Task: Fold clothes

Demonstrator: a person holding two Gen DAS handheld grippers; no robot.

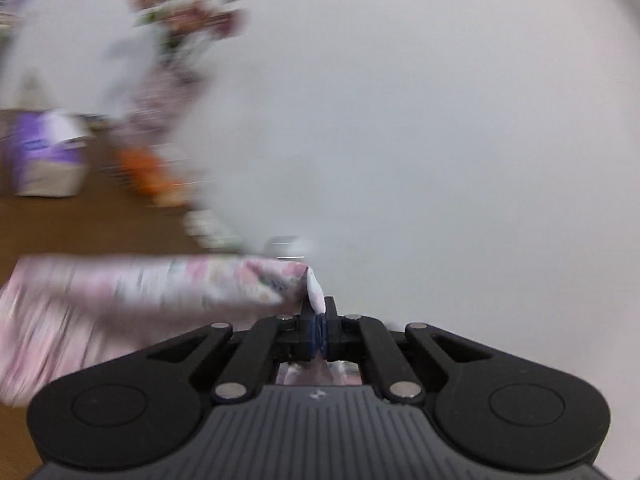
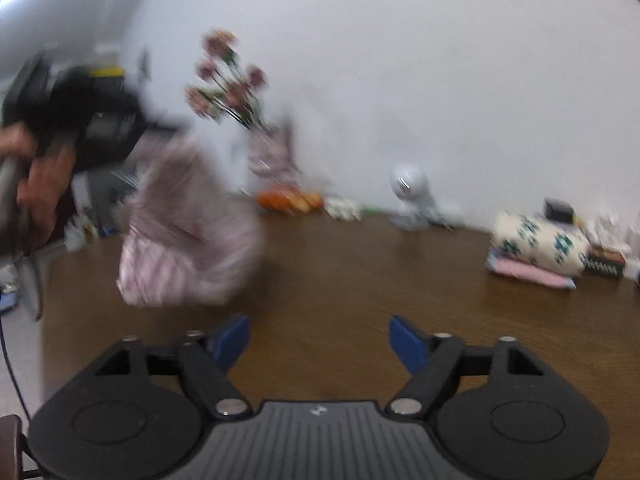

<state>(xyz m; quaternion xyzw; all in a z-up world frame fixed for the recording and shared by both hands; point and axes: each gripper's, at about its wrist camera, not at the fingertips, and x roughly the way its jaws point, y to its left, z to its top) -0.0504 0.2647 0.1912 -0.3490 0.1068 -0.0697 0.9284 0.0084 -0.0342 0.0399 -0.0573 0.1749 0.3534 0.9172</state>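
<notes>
My left tool (image 1: 318,322) is pinched tight on a corner of the pink flowery cloth (image 1: 152,284). The cloth runs off to the left from the tool's tips, and it looks smeary in this view. From my right side I can see the same cloth hanging in a bunch under my left tool, above the brown table (image 2: 360,280). My left hand (image 2: 36,184) is wrapped around that tool's handle at the left edge of the picture.

My right tool (image 2: 318,340) has its blue tips (image 2: 404,340) far apart. Nothing is between them, only the bare table below.

At the back of the table, by the white wall (image 2: 400,60), stands a vase of pink flowers (image 2: 228,80). Something orange (image 2: 288,200) lies near it, and a small white round thing (image 2: 408,184) stands farther right. On the right side is a pile of folded clothes (image 2: 536,248). A purple and white box (image 1: 44,152) sits on the table at the left.
</notes>
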